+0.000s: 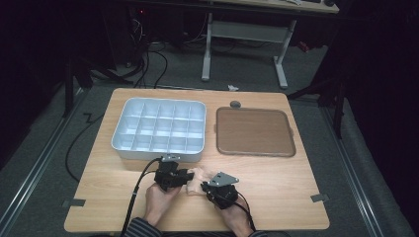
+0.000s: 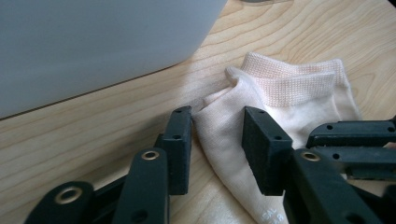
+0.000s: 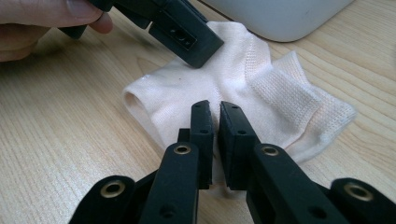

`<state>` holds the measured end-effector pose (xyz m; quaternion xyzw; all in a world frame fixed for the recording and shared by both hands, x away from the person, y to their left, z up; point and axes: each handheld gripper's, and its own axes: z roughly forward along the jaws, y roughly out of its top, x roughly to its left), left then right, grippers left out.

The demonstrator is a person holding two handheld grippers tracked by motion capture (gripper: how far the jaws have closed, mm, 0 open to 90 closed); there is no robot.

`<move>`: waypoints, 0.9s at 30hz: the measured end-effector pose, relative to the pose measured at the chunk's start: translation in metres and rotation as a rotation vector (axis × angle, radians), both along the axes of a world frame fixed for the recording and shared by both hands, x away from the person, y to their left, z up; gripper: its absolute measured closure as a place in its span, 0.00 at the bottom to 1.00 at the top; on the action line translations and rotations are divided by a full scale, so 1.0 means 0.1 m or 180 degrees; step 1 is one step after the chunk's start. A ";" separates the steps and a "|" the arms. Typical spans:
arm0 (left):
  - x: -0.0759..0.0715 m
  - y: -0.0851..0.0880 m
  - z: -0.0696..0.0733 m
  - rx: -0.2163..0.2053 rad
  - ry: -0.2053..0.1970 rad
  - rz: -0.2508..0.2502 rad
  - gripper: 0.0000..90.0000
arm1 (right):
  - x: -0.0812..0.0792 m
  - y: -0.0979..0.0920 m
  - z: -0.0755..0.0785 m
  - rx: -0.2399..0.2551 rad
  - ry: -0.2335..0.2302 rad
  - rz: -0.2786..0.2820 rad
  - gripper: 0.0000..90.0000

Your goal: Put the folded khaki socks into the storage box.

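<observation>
High view shows us working at the near edge of the wooden table (image 1: pixel 276 197), with a pale sock (image 1: pixel 196 174) lying flat between our two hands, just in front of the white divided tray (image 1: pixel 129 150) and well left of the brown mat (image 1: pixel 255 132). We keep the sock this close to us, it seems, so both tools can meet over it without stretching. Our right gripper (image 3: pixel 216 108) has its jaws drawn nearly together with a fold of the sock's (image 3: pixel 187 88) middle pinched in the narrow gap; we judge this hold is there to pin the fabric so it cannot slide on the smooth wood. Our left gripper (image 2: pixel 217 121) stands partly open, its jaws straddling the sock's (image 2: pixel 299 88) foot part near the ribbed cuff, one pad at each side of the cloth but not yet pressing on it. With the sock anchored by one tool and bracketed by the other, we read this as setting up a fold or a lift toward the tray's compartments.
</observation>
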<state>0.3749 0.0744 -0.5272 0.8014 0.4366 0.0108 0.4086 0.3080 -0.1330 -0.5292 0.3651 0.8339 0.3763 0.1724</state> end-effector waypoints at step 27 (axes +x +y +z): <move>-0.07 0.07 0.09 -0.0222 -0.0106 -0.0112 0.95 | -0.02 0.03 0.00 -0.0033 -0.0008 -0.0042 0.94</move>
